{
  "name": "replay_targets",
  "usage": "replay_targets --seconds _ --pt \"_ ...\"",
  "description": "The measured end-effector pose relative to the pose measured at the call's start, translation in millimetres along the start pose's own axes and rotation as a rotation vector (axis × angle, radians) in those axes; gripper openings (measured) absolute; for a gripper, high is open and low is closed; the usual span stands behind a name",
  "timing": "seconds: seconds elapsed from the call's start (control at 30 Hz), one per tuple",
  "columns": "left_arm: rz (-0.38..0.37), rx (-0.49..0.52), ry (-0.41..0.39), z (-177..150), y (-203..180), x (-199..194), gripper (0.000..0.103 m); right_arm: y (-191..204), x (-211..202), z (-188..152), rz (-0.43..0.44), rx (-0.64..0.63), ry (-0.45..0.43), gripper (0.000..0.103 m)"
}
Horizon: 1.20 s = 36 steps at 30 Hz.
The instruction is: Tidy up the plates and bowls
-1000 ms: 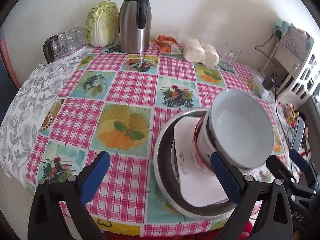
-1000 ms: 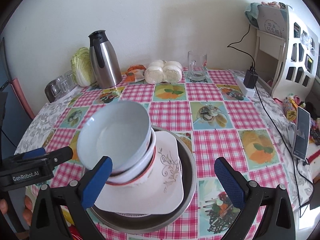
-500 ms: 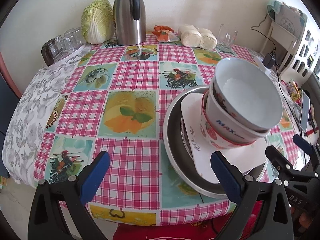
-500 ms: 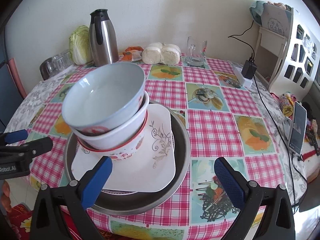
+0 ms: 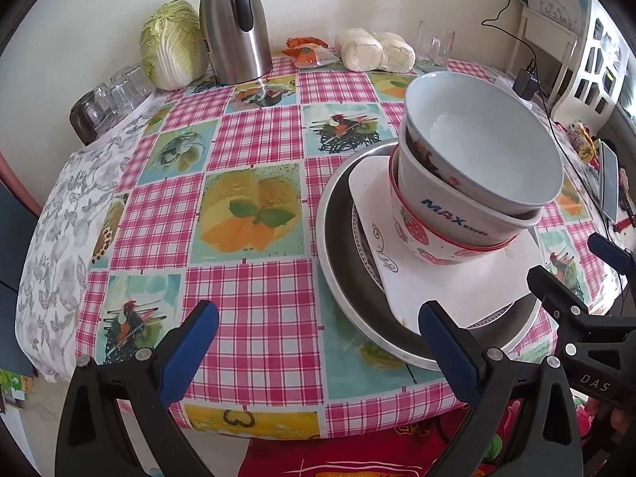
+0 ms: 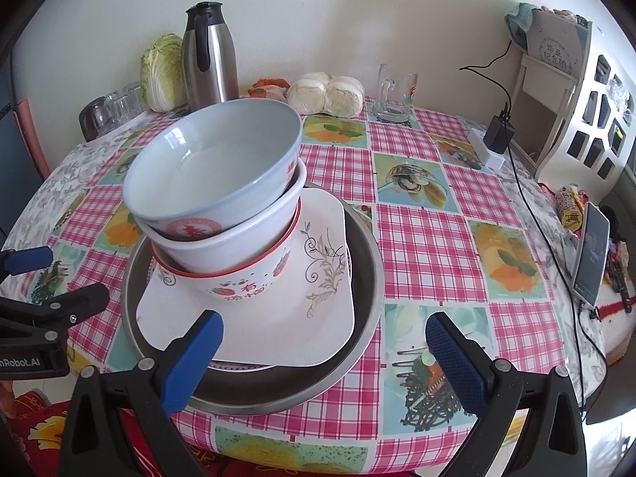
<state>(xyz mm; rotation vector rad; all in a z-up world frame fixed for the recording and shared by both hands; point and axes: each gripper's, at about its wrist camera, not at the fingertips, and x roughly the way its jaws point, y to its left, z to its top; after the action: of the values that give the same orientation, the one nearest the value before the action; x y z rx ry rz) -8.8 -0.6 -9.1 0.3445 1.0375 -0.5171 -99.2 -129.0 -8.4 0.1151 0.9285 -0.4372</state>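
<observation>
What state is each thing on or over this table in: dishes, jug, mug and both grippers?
Top bowl: empty, nested, tilted.
Strawberry bowl: on square plate.
Square plate: in metal basin.
Metal basin: on table.
Thermos jug: upright, lidded.
Glass mug: upright, empty.
Left gripper: open, empty.
Right gripper: open, empty.

Cream wall (image 6: pixel 357 12), round table (image 6: pixel 417 238) in checked cloth, white shelf unit (image 6: pixel 576 91)

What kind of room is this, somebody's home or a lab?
Most likely a home dining or kitchen corner. A round table wears a checked food-print cloth, with a steel thermos jug, a cabbage, steamed buns and stacked bowls on it.
</observation>
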Motion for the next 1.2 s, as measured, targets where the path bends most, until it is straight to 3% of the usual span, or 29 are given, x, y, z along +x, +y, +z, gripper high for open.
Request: replay_targets --seconds 1.2 --pt "0.017 0.034 0.004 5.4 -1.8 5.6 0.101 -6.2 5.0 -0.5 -0.005 0.016 0.025 0.103"
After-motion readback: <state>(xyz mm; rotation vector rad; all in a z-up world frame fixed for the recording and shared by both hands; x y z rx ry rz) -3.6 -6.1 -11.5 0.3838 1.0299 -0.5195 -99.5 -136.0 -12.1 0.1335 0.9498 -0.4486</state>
